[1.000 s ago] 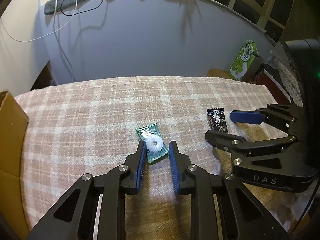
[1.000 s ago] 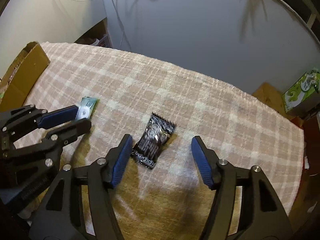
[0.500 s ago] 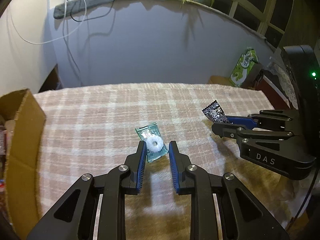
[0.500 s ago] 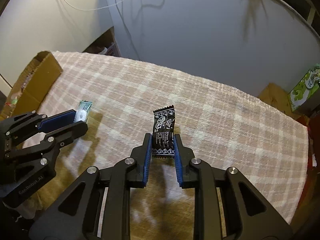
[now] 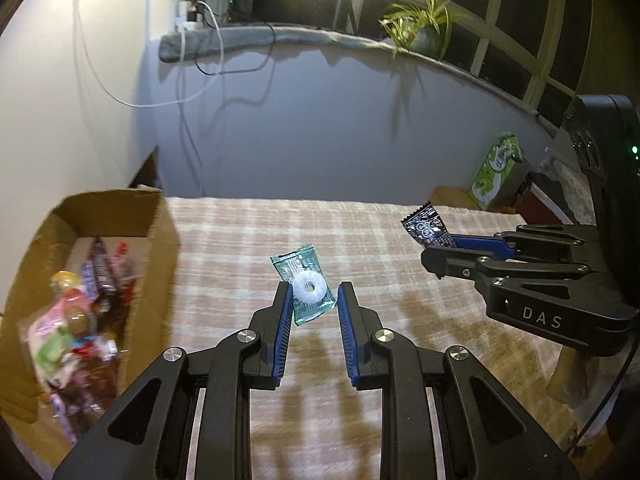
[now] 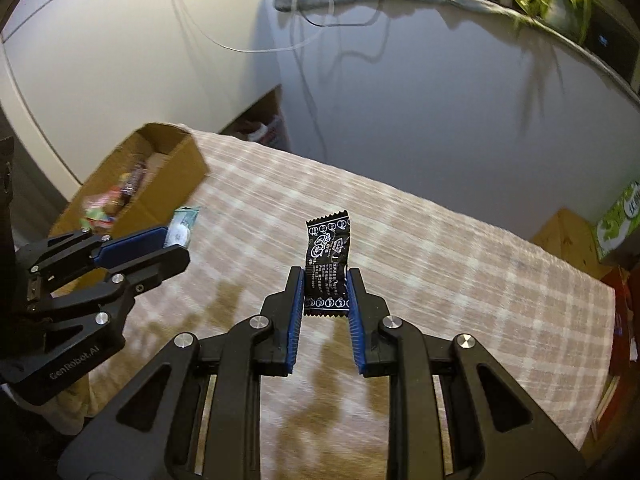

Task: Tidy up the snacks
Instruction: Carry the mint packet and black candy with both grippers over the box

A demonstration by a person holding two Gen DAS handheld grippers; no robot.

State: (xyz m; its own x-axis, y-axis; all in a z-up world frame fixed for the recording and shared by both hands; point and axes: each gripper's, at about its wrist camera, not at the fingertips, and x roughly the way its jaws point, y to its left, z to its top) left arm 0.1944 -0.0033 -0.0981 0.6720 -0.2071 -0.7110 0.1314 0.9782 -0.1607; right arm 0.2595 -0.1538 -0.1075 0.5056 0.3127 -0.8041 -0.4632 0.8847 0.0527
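I've got a green see-through packet point(image 5: 306, 286) with a white ring candy inside, pinched at its lower edge and tilted, up off the checked cloth. My other catch is a black wrapper point(image 6: 327, 266) with white print and crimped ends, standing upright, clamped by its lower half. Over at the left edge sits the cardboard box point(image 5: 158, 236), open, already heaped with mixed snacks

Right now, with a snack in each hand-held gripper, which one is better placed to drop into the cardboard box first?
Probably left: the left hand-held gripper, holding the green candy, is beside the cardboard box; the right, with the black packet, is farther.
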